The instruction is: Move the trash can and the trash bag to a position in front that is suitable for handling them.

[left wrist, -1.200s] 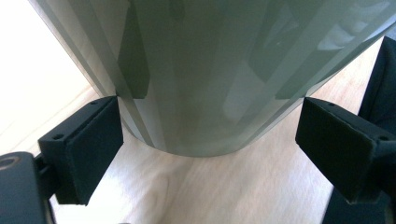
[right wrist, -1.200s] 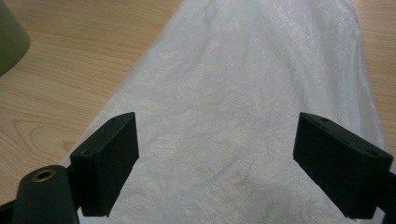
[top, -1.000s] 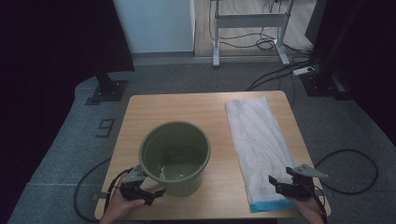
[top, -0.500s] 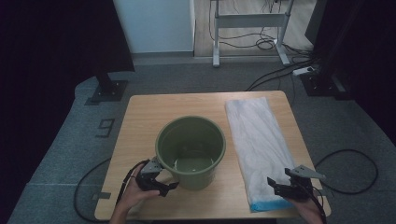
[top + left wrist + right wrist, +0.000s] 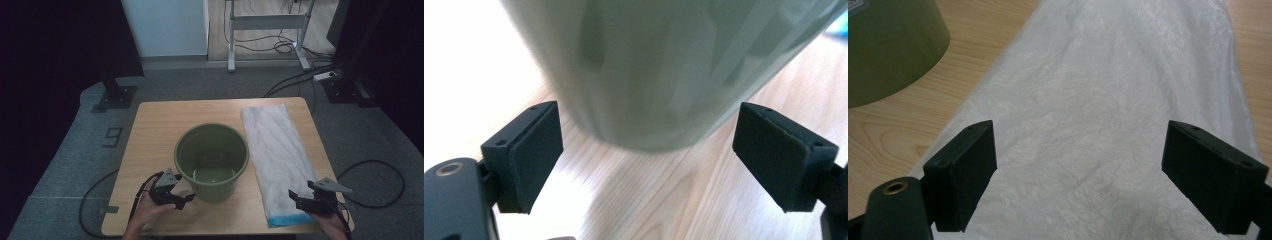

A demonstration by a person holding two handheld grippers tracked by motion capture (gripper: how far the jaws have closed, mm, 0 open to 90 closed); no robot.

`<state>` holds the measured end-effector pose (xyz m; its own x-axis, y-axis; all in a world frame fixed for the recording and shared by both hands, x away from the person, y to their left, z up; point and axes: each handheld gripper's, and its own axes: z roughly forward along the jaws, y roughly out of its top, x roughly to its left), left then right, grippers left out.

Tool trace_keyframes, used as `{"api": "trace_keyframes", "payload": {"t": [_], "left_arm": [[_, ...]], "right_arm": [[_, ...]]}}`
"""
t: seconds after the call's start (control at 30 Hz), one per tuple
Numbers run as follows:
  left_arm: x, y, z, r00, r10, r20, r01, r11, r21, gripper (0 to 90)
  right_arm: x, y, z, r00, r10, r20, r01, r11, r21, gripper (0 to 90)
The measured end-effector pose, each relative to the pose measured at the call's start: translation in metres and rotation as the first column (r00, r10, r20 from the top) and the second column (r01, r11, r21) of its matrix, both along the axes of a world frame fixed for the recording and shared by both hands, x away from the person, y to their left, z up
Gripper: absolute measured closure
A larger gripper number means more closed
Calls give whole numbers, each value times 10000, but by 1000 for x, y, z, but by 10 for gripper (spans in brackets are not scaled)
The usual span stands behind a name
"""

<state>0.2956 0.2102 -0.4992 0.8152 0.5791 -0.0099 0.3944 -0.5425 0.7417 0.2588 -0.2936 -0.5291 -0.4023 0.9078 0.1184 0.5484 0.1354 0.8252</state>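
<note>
A dark green plastic bucket [image 5: 211, 160] stands upright mid-table, its inside bare. To its right a white plastic bag [image 5: 274, 150] lies flat along the wooden table [image 5: 150, 130], with a blue strip [image 5: 285, 220] at its near end. My left gripper [image 5: 184, 199] is open, low at the bucket's near-left base. In the left gripper view the blurred bucket wall [image 5: 664, 65] sits just ahead of the left gripper [image 5: 649, 160], whose jaws stand wide apart. My right gripper [image 5: 299, 199] is open above the bag's near end. The right gripper view shows the bag [image 5: 1098, 100] spanning the right gripper [image 5: 1078, 175] and the bucket [image 5: 888, 50] at the upper left.
Beyond the table lie grey carpet, cables [image 5: 370, 170] on the floor to the right, a dark stand base [image 5: 116, 97] at the far left and white desk legs [image 5: 265, 30] at the back. Bare wood [image 5: 145, 165] lies left of the bucket.
The bucket has slid right and slightly away, closer to the bag. My left gripper has followed it rightward at its base. The right gripper has stayed put.
</note>
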Motion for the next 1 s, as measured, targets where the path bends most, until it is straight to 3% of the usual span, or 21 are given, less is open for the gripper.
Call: {"api": "trace_keyframes", "payload": {"t": [0.27, 0.43, 0.63, 1.0], "left_arm": [[-16, 43, 18, 9963, 836, 181, -824, 9947, -611, 124], [-22, 62, 13, 9916, 1293, -9, -1293, 9909, -362, 122], [-22, 75, 13, 9857, 1684, -72, -1685, 9848, -421, 121], [-22, 79, 5, 9817, 1899, -142, -1898, 9818, 86, 124]], "right_arm": [[0, 6, -1, 9999, 106, -22, -106, 9997, -215, 138], [-2, 9, -1, 9996, 270, 13, -270, 9992, -304, 138], [-3, 7, -1, 9997, 242, 45, -241, 9993, -290, 139], [0, 4, -2, 9998, 173, 1, -173, 9993, -338, 139]]}}
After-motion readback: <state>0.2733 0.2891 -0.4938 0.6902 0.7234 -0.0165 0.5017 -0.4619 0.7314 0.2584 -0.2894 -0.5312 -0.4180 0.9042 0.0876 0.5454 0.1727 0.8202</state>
